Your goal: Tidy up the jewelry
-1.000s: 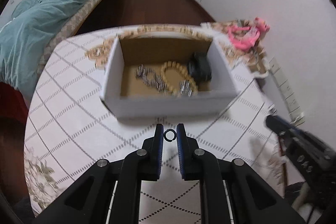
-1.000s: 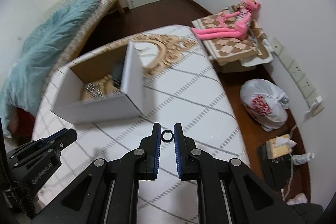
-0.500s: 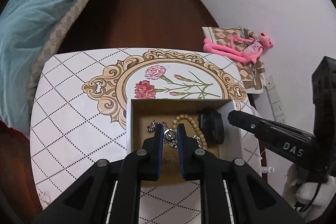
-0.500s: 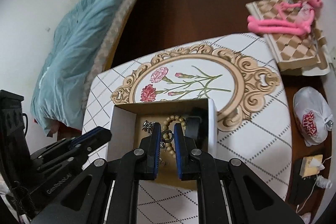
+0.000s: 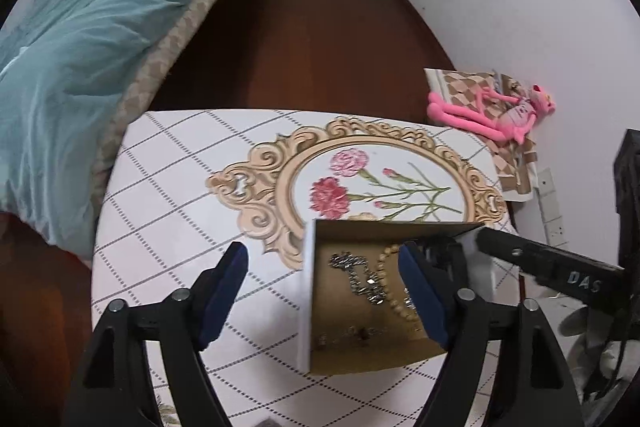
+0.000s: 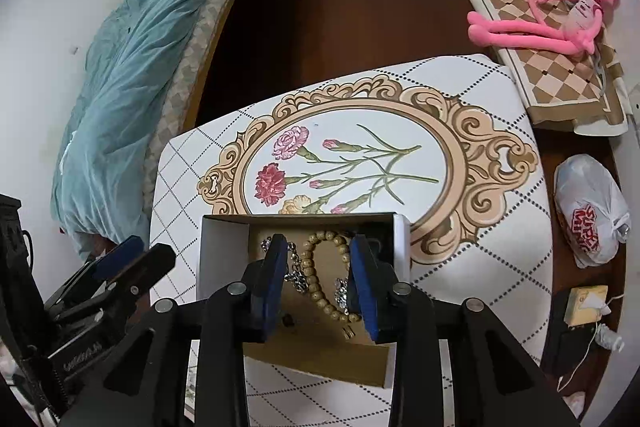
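Both hand-held grippers hang over the white cardboard box with a brown inside (image 6: pixel 224 247) on the patterned counter (image 6: pixel 480 267). The left hand-held gripper (image 5: pixel 320 291) is opening, nothing between its jaws, which straddle the box's left wall. The right hand-held gripper (image 6: pixel 316 283) is opening too, gripping nothing, directly above the wooden bead bracelet (image 6: pixel 316 267) and silver chain (image 5: pixel 356 275) lying inside, so it is nearer the jewelry; the bracelet's long axis runs away from it.

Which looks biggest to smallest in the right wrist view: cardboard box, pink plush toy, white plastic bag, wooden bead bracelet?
1. cardboard box, nearest the camera, which inflates it
2. pink plush toy
3. white plastic bag; close to the toy, and both sit farther off, so their order is unsure
4. wooden bead bracelet
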Motion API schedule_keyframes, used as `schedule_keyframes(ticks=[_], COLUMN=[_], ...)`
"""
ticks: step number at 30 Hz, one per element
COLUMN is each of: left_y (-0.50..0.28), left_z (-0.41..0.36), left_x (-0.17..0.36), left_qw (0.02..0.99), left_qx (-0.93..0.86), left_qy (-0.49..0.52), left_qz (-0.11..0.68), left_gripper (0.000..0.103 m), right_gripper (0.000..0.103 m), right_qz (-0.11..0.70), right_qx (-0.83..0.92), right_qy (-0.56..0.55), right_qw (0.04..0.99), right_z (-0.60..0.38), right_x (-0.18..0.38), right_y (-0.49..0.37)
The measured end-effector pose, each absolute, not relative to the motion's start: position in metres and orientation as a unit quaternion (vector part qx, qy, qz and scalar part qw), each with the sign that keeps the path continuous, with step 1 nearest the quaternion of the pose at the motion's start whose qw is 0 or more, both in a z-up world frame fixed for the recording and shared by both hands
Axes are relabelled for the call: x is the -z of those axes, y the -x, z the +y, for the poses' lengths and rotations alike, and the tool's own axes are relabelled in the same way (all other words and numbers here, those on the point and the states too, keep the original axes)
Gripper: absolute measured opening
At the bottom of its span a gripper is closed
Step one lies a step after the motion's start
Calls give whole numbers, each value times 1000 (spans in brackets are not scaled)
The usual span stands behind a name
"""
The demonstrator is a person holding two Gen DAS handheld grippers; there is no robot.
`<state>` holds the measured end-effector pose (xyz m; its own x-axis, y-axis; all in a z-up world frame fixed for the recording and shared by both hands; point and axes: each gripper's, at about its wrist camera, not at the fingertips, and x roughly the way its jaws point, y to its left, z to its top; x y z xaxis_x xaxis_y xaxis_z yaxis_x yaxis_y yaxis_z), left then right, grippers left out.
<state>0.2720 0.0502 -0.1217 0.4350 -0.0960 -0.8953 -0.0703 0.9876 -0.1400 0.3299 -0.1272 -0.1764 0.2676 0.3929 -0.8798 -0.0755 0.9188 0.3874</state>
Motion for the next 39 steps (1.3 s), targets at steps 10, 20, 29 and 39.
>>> schedule_keyframes(ticks=[10,20,29,39], left_y=[-241,-213,-177,-106], left_z=[56,42,30,22], left_x=[128,133,93,24], left_qw=[858,857,877,904], left_qx=[-54,-61,-53,-51], left_qy=[46,26,26,23], left_qz=[510,510,477,423], left_gripper=[103,103,103,103], right_gripper=[86,102,102,102], right_qz=[548,529,496,438], right_qx=[-71,-18,-7,5], right_qy=[-41,43,31,26], right_qw=[832,847,868,899], right_z=[-137,-130,-134,-142], right_x=[164,171,135,64], right_y=[-296,-248,-205,-130])
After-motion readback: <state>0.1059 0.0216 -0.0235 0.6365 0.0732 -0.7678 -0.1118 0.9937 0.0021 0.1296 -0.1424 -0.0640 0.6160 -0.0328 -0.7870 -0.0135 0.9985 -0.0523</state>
